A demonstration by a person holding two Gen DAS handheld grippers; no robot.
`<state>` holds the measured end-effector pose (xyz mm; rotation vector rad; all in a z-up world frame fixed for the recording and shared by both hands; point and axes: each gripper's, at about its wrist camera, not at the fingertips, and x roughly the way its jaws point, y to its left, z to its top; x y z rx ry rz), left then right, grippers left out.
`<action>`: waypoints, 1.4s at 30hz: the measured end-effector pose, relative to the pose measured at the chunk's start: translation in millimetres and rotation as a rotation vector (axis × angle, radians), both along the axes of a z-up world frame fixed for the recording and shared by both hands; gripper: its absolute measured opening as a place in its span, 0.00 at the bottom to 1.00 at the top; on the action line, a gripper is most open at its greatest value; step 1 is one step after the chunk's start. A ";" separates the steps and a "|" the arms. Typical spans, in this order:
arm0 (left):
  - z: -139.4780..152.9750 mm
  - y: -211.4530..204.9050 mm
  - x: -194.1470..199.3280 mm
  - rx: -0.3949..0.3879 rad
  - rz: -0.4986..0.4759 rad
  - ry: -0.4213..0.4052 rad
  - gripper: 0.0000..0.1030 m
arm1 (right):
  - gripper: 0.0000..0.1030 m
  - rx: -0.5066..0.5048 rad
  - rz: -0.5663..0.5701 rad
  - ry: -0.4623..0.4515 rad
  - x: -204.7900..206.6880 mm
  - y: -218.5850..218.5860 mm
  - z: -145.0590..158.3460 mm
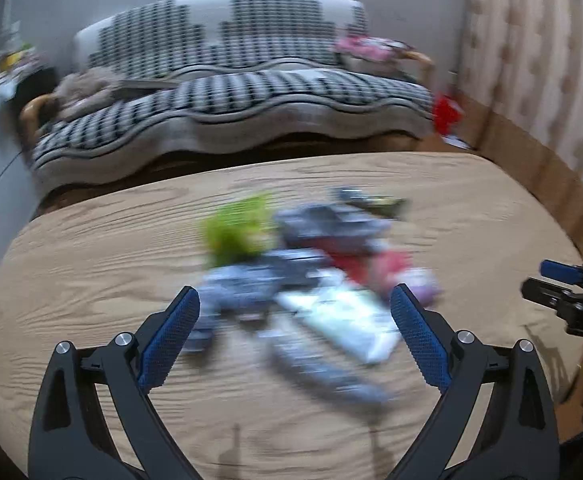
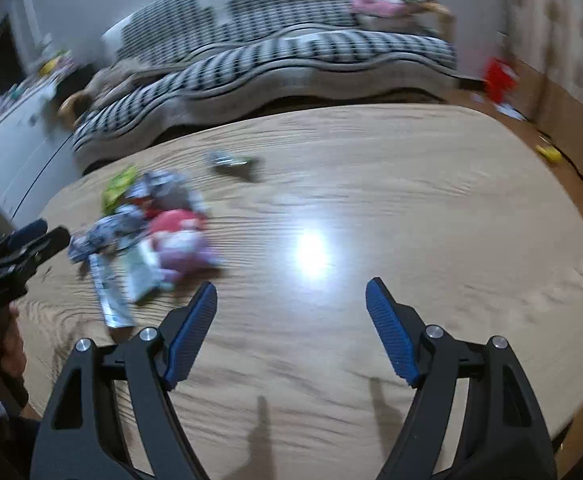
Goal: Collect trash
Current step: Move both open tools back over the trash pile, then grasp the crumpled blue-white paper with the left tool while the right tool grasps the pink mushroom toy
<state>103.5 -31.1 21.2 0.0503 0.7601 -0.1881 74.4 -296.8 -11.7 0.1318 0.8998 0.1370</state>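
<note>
A blurred pile of wrappers (image 1: 311, 272) lies on the oval wooden table (image 1: 91, 248): a green one (image 1: 237, 226), grey-blue ones, a red-pink one (image 1: 371, 264) and a white one (image 1: 351, 320). My left gripper (image 1: 295, 300) is open and empty, its fingers just short of the pile's near side. In the right wrist view the pile (image 2: 147, 236) lies at the left. A separate dark wrapper (image 2: 231, 162) lies further back. My right gripper (image 2: 291, 292) is open and empty over bare table right of the pile.
A sofa with a black-and-white patterned cover (image 1: 231, 96) stands behind the table. A white cabinet (image 2: 15, 152) is at the left. A red object (image 2: 499, 76) and a yellow item (image 2: 549, 152) lie on the floor at the right.
</note>
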 end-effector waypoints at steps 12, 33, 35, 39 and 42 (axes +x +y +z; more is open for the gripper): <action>-52.1 76.7 38.3 -0.018 0.086 0.088 0.90 | 0.72 -0.072 0.105 0.056 62.6 87.1 -36.3; -45.9 48.2 29.6 0.037 0.041 0.090 0.24 | 0.41 -0.039 0.107 0.044 54.8 79.2 -30.0; -33.4 51.7 24.4 0.023 0.072 0.058 0.24 | 0.41 -0.036 0.101 0.036 51.6 75.9 -27.1; -13.0 55.6 15.5 -0.011 0.104 0.017 0.24 | 0.41 -0.028 0.083 0.027 47.7 64.3 -22.3; -3.6 55.2 11.2 -0.039 0.114 0.003 0.24 | 0.41 -0.019 0.071 0.017 43.8 54.3 -17.2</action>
